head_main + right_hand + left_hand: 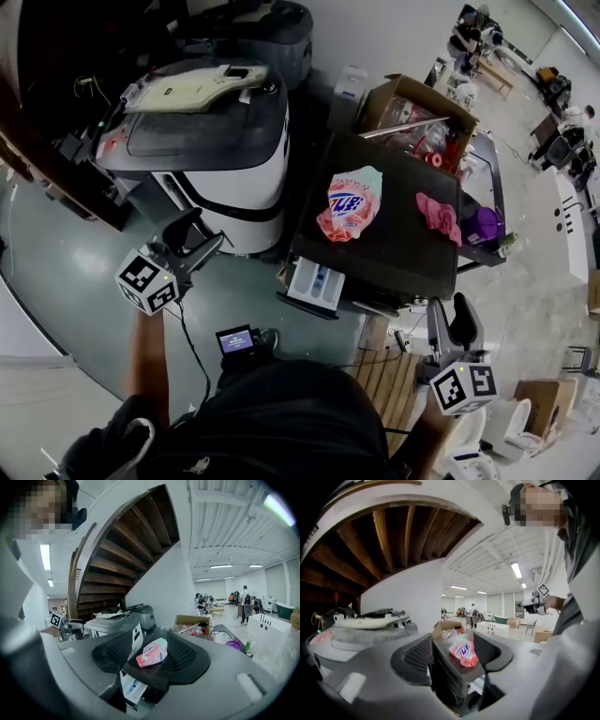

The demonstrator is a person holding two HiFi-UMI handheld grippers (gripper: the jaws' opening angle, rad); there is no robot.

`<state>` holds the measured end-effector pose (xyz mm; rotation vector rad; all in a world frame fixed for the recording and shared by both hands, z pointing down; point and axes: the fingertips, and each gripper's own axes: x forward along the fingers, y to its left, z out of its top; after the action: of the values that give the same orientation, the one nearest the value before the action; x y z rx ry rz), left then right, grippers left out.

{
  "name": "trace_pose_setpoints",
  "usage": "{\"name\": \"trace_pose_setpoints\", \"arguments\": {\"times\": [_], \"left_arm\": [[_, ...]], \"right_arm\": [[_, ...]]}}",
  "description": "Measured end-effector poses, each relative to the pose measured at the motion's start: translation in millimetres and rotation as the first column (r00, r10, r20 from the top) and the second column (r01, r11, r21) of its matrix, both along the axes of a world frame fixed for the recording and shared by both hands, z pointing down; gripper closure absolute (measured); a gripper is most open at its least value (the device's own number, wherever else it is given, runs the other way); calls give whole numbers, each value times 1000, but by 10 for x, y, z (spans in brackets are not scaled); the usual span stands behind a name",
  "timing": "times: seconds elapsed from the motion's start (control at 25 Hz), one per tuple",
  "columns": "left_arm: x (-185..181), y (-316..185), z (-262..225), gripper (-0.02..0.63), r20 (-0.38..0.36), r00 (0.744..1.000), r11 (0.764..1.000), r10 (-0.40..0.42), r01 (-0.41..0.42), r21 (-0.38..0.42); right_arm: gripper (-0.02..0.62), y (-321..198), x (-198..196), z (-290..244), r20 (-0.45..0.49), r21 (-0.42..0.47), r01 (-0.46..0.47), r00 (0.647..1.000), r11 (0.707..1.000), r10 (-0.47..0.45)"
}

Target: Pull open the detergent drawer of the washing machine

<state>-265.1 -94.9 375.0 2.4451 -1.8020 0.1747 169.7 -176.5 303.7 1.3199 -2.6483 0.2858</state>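
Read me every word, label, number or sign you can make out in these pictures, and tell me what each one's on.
Nothing reads clearly enough to quote.
On the pouch atop the washing machine: blue print, too blurred to read.
On the detergent drawer: blue marks, too small.
On the small screen: too small.
On the left marker cube and right marker cube: square patterns, no words.

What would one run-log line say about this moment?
detergent drawer: pulled out | left tongs: open, empty | right tongs: open, empty | pink bag: lying on washer top
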Motion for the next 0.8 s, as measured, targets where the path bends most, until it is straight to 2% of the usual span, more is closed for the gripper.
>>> {"name": "trace_pose_setpoints", "arguments": {"times": [0.12,0.28,0.44,0.52,0.6,0.8], "left_arm": [[24,-12,-554,279,43,997,995,-58,54,88],[172,10,-1052,279,95,990,981,-103,86,174],[426,35,-1376,279,233,965,967,-119,59,249],[579,48,-1432,279,292,950,970,-110,39,239],[696,59,-1431,279,318,944,975,-94,23,219],[838,109,-1377,279,281,959,978,-27,-33,204]], "right_arm": [[365,52,60,-153,19,40,-24,1000,999,24],[365,159,108,-315,45,94,-47,998,994,43],[365,271,97,-432,49,144,-44,998,989,37],[367,318,85,-457,47,155,-39,998,987,32],[365,348,74,-462,40,160,-34,999,987,28],[367,405,36,-451,24,165,-27,999,986,24]]}}
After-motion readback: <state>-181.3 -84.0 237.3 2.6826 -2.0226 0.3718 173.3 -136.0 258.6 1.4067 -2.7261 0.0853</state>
